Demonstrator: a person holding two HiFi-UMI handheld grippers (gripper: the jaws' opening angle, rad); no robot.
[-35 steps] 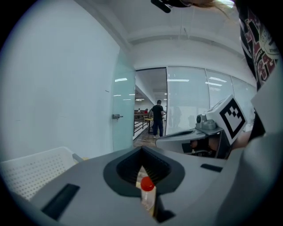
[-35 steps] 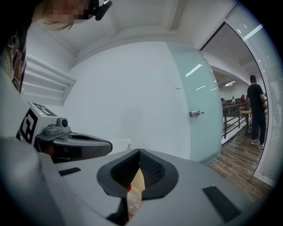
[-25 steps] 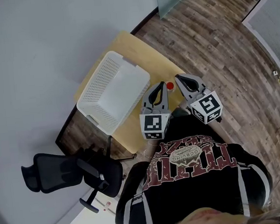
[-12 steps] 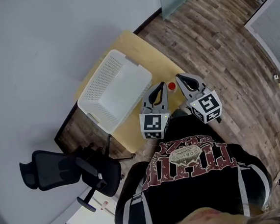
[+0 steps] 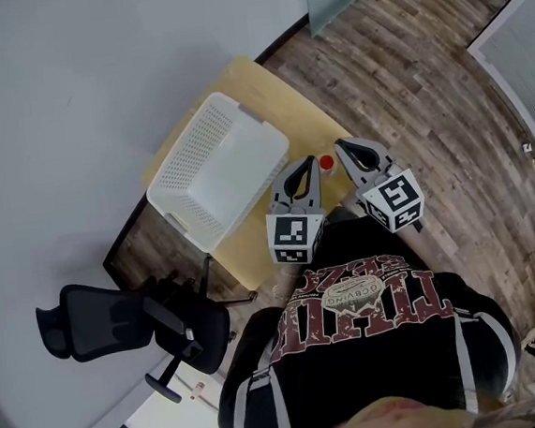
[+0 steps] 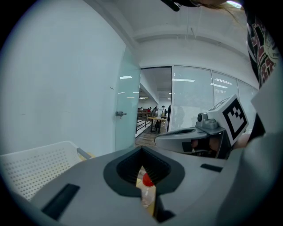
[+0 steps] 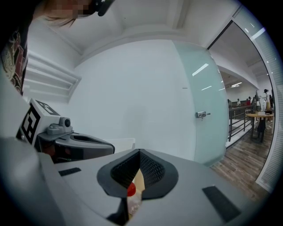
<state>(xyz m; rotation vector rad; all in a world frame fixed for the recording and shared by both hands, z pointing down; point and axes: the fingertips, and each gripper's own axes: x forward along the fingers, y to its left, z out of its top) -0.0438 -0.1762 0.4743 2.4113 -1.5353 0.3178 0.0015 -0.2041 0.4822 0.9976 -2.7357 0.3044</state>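
The wooden floor (image 5: 424,80), the yellow table (image 5: 240,77) and the black chair (image 5: 118,324) lie as they did a second ago. The white basket (image 5: 221,170) has also kept its place on the table. The person who stood in the opening past the glass door (image 6: 126,110) is no longer there.

Both grippers have hardly shifted. The left gripper (image 5: 302,162) and the right gripper (image 5: 340,145) are held out low in front of the person's chest, side by side. Their tips lean toward each other over the table's near edge, with the marker cubes close to the body. Each has its jaws drawn together to a thin slit and grips nothing.

The small bottle (image 5: 326,163) with the red cap stands upright on the table just beyond and between the two tips. Each gripper view shows it through the slit, beside the basket.
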